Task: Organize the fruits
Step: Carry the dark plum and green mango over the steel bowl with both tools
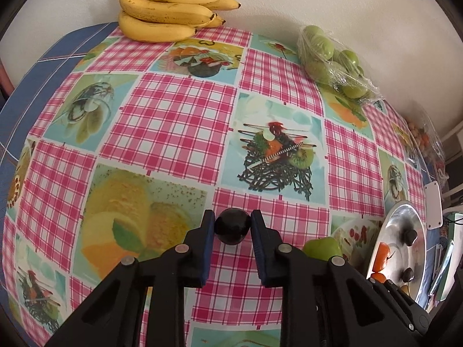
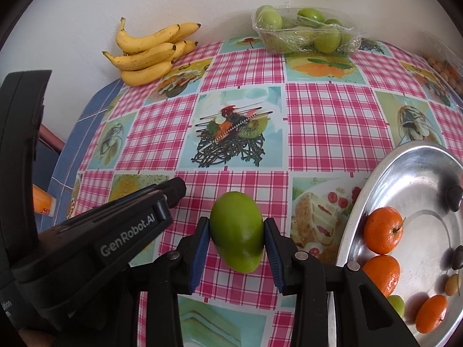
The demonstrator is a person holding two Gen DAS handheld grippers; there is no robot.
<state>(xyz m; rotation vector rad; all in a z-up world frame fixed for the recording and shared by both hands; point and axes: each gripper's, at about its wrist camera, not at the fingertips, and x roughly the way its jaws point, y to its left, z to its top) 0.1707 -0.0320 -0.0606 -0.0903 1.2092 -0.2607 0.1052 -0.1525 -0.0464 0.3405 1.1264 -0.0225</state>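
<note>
My left gripper [image 1: 232, 228] is shut on a small dark round plum [image 1: 232, 230], held just above the checked tablecloth. My right gripper [image 2: 235, 238] is shut on a green oval fruit [image 2: 237, 231], which also shows in the left wrist view [image 1: 322, 248]. The left gripper's body [image 2: 115, 231] lies to the left of the green fruit. A silver metal tray [image 2: 385, 173] at the right holds three oranges [image 2: 383, 230], small dark plums [image 2: 458, 257] and other small fruits. The tray also shows in the left wrist view [image 1: 416, 222].
A bunch of bananas [image 1: 167, 11] lies at the back left by the wall. A wrapped punnet of green fruits [image 2: 303, 31] stands at the back right. A bag of small orange-brown fruits [image 2: 445, 69] lies at the far right edge. The table edge curves off at the left.
</note>
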